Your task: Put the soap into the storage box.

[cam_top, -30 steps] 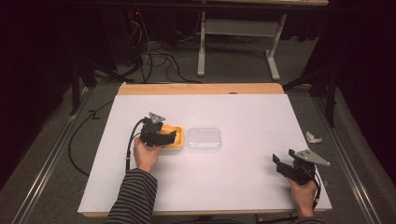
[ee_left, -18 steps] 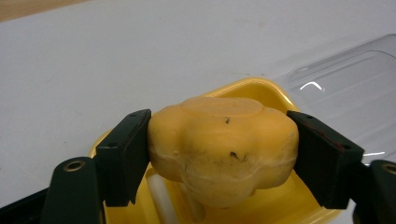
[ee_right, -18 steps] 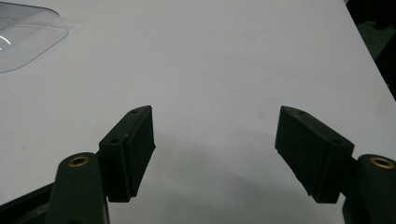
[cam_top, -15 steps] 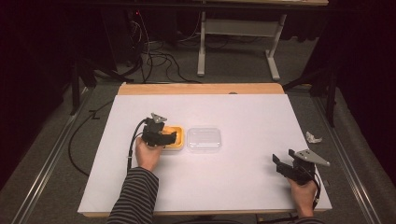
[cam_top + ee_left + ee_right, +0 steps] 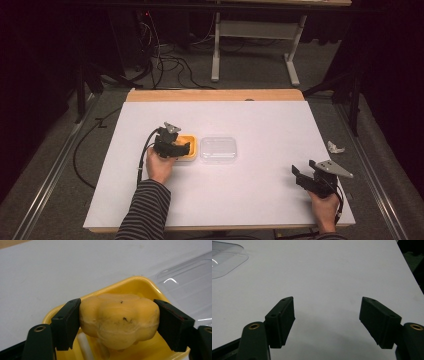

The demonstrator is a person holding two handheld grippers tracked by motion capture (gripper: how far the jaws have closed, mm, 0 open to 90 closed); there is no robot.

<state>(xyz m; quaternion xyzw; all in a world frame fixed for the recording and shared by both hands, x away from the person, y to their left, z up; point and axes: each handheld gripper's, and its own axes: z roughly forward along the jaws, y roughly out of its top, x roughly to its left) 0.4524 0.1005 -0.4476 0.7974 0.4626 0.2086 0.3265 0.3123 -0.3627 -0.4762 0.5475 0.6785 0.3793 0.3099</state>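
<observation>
Here your left gripper [image 5: 117, 322] holds the yellow lumpy piece [image 5: 119, 320] firmly between its jaws, just over the yellow tray [image 5: 140, 286] at the centre of the frame, probably to put it inside. The clear lid [image 5: 218, 149] waits beside. Your right gripper [image 5: 327, 322] rests wide and empty, lower right of the worktop [image 5: 260, 120].

Hardly anything differs across the second. At left of centre in the high view, the left gripper [image 5: 184, 148] sits a shade lower and nearer the bottom edge over the yellow container [image 5: 186, 148] than it does a second ago. No other shift can be made out.
</observation>
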